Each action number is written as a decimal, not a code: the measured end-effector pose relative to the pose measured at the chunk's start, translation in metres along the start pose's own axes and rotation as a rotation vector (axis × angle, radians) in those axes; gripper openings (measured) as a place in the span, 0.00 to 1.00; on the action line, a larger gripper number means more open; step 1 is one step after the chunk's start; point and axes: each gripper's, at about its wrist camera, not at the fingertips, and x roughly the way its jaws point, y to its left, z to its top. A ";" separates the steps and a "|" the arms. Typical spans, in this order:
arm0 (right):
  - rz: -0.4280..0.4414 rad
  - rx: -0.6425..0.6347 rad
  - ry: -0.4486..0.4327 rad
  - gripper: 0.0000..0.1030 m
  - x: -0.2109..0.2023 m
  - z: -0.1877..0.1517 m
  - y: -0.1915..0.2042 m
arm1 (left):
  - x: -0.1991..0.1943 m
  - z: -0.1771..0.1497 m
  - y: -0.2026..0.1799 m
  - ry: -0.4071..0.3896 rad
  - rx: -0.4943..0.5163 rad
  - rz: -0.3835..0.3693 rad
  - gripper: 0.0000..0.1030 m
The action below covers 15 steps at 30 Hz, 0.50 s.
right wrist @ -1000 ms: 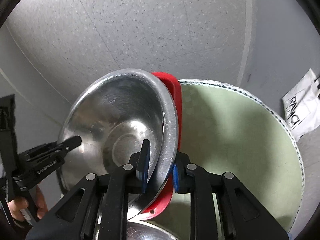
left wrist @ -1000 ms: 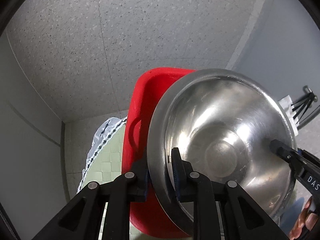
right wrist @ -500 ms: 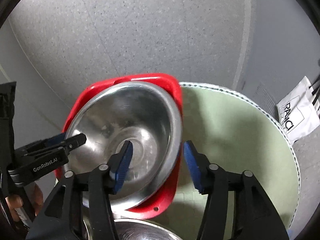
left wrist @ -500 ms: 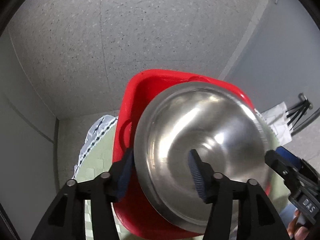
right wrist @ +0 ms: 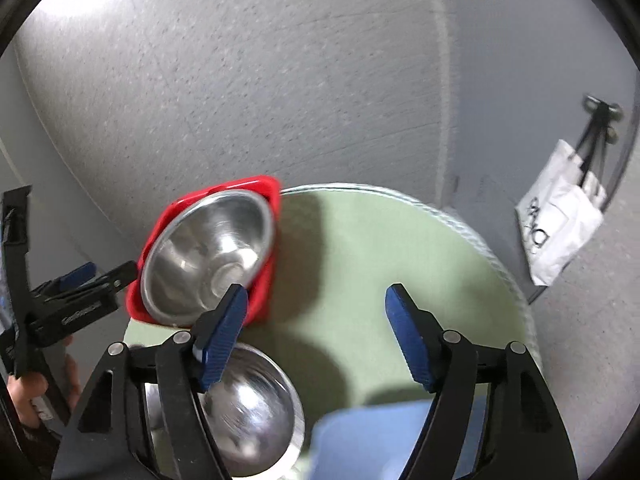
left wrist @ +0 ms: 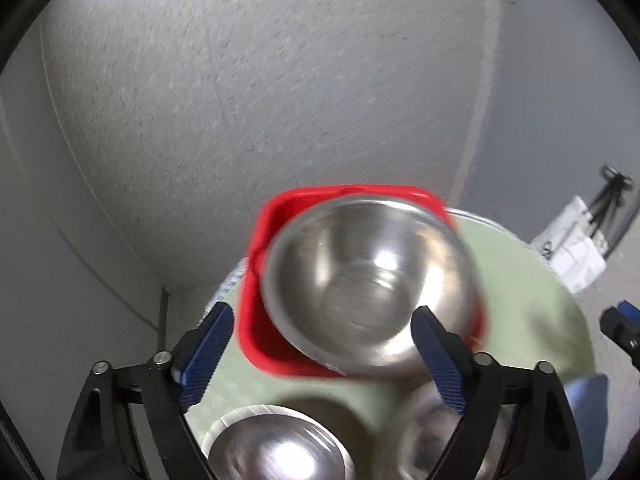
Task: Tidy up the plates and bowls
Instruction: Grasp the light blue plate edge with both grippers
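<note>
Now both tools, left (left wrist: pixel 320 350) and right (right wrist: pixel 316 336), gape wide and empty; ahead, the steel bowl (left wrist: pixel 366 286) sits tilted in the red tray (left wrist: pixel 256 336), so it may rock or slide out.

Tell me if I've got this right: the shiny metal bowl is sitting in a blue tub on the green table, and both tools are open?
Nearly. The tub is red, not blue, as the right wrist view shows. The metal bowl sits in it on the green table, and both the left tool and right tool are open.

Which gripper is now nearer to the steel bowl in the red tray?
Left. The left gripper, open, frames the steel bowl in the red tray; the right gripper, open, sits off to its right.
</note>
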 end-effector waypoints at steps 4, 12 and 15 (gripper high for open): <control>-0.012 0.006 -0.013 0.73 -0.035 -0.017 -0.036 | -0.041 -0.037 -0.040 -0.008 0.008 -0.054 0.87; -0.012 0.031 0.017 0.75 -0.080 -0.064 -0.104 | -0.090 -0.094 -0.107 0.040 0.067 -0.110 0.87; -0.005 0.062 0.055 0.75 -0.081 -0.086 -0.129 | -0.098 -0.118 -0.130 0.085 0.089 -0.102 0.87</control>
